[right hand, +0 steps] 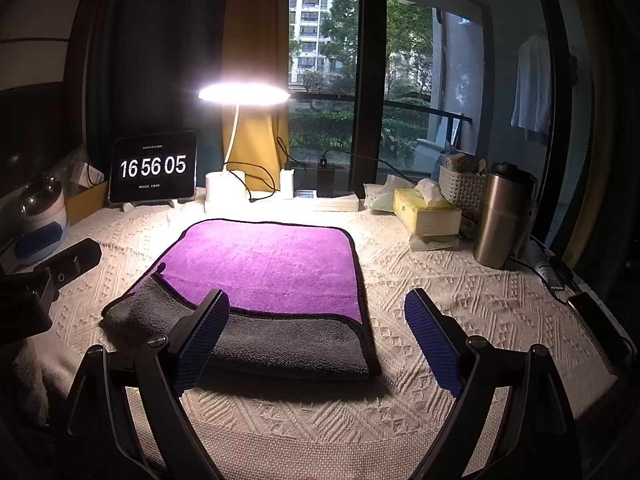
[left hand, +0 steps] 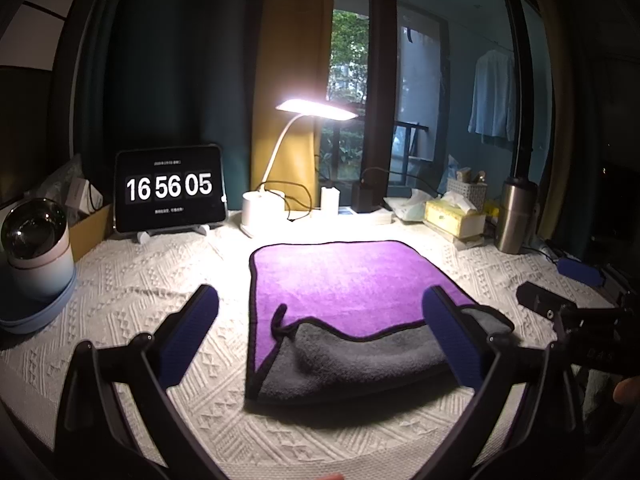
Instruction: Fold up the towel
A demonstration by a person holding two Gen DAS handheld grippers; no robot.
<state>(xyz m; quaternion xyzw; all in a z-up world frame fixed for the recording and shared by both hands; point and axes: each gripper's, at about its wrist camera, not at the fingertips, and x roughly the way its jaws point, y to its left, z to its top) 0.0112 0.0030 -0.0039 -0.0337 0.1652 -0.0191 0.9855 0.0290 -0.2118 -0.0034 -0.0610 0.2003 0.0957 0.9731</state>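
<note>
A purple towel (left hand: 352, 276) with a grey underside and black trim lies flat on the white knitted cloth; its near edge is folded over, showing a grey band (left hand: 360, 360). It also shows in the right wrist view (right hand: 264, 264), with the grey fold (right hand: 272, 340) nearest me. My left gripper (left hand: 320, 312) is open and empty, its blue pads straddling the towel's near left part. My right gripper (right hand: 316, 316) is open and empty, above the towel's near right corner. The right gripper's body shows at the left wrist view's right edge (left hand: 560, 312).
A tablet clock (left hand: 170, 188), a lit desk lamp (left hand: 316, 106) with its white base (left hand: 260, 210), a tissue box (left hand: 454, 216) and a steel tumbler (left hand: 516, 216) stand along the back. A pink-and-blue pot (left hand: 38, 248) stands at left. A phone (right hand: 596, 328) lies at right.
</note>
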